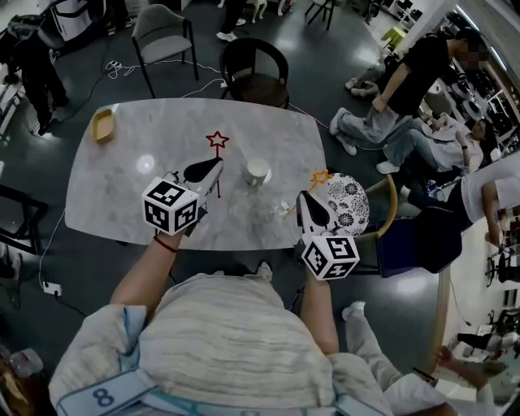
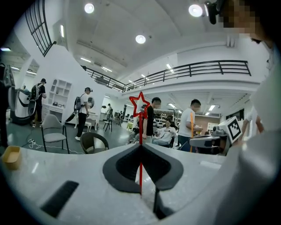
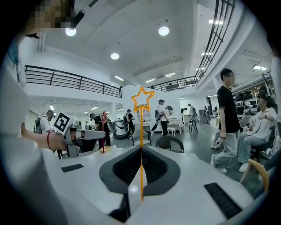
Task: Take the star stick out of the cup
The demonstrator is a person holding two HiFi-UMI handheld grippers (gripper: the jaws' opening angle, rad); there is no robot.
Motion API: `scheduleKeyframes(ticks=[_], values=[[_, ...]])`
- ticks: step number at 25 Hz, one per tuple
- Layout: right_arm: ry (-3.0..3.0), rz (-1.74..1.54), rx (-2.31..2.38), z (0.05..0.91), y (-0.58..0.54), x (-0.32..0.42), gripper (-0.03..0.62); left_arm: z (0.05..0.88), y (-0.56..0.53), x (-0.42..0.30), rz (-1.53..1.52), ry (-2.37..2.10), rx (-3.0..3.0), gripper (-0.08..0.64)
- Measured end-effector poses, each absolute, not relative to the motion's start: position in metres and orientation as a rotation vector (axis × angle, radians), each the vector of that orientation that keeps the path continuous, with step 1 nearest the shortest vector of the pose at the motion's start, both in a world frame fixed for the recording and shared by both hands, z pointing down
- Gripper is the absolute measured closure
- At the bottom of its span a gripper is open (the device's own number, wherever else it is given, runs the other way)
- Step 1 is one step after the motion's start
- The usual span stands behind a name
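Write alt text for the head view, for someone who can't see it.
Seen from above, a person works over a marble table: the left hand-held gripper pinches a red star stick, the right hand-held gripper an orange star stick. A white cup stands between them.

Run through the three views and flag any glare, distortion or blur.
Head view: lamp glare spots on the marble table, edges bowed by the wide lens. Left gripper view: fisheye with black corners, ceiling lamps blown out, red star stick sharp. Right gripper view: same fisheye, railing curved, orange star stick sharp.
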State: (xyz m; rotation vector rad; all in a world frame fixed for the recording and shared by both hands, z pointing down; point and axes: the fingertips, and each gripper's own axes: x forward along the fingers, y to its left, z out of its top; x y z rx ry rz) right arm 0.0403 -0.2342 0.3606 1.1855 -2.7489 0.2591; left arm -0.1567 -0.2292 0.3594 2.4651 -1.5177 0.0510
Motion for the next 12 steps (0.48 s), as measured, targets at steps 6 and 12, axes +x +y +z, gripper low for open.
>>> scheduleKeyframes(ticks=[6, 12], values=[[-2.758, 0.241, 1.176, 0.3569, -0.2342, 0.0388, 0.58, 0.3553, -0.225, -0.1558, 0.03, -1.526, 2.465, 0.545], [-2.737, 0.237, 1.169, 0.3598, -0.2355, 0.0359, 0.58, 0.3548, -0.2256, -0.1546, 0.018, -1.51, 2.458, 0.545]])
